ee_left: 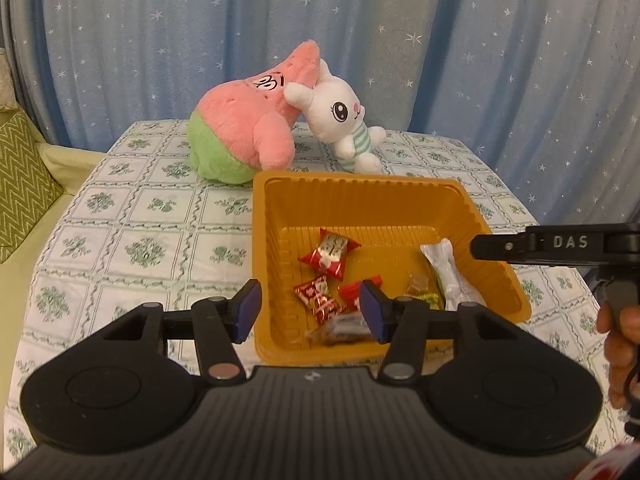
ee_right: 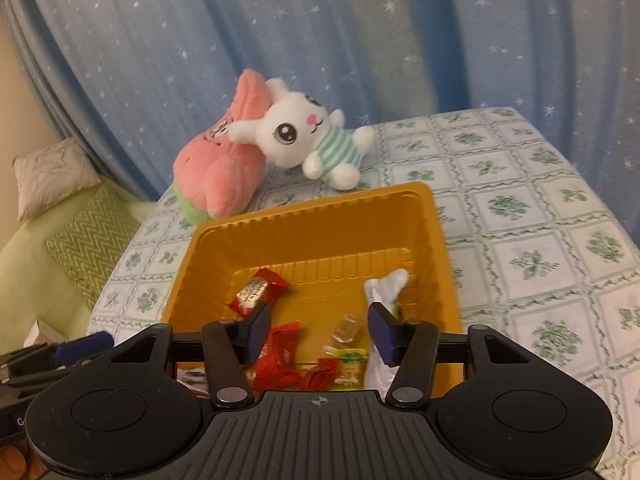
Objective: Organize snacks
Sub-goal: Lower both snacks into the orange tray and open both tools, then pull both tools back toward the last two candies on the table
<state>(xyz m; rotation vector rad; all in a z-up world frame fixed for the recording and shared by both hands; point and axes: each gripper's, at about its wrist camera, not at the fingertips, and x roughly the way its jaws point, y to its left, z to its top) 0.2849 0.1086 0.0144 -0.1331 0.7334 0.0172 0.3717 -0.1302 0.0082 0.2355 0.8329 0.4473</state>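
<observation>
Orange plastic tray (ee_left: 360, 196), squarish with ribbed walls and glossy floor, sits on the counter (ee_left: 132, 240) under a green floral-print cloth. Inside it lie crinkly red foil candies (ee_left: 330, 254), a long white wrapped snack (ee_left: 448, 272) by the right wall, a small clear-wrapped sweet (ee_right: 346, 330) and a dark wrapped piece (ee_left: 340, 330), possibly chocolate; focus is soft.

Left claw (ee_left: 310, 312): blue pads partly apart above the tray's near-left corner, holding nothing. Right claw (ee_right: 322, 332): pads partly apart over the tray, empty.

Fuzzy pink-green star plush (ee_left: 248, 120) and white rabbit plush (ee_left: 340, 116) lean together behind.

Only the left wrist view shows the right claw's black arm from the side and a hand (ee_left: 620, 344). Only the right wrist view shows a white cushion (ee_right: 52, 176).
</observation>
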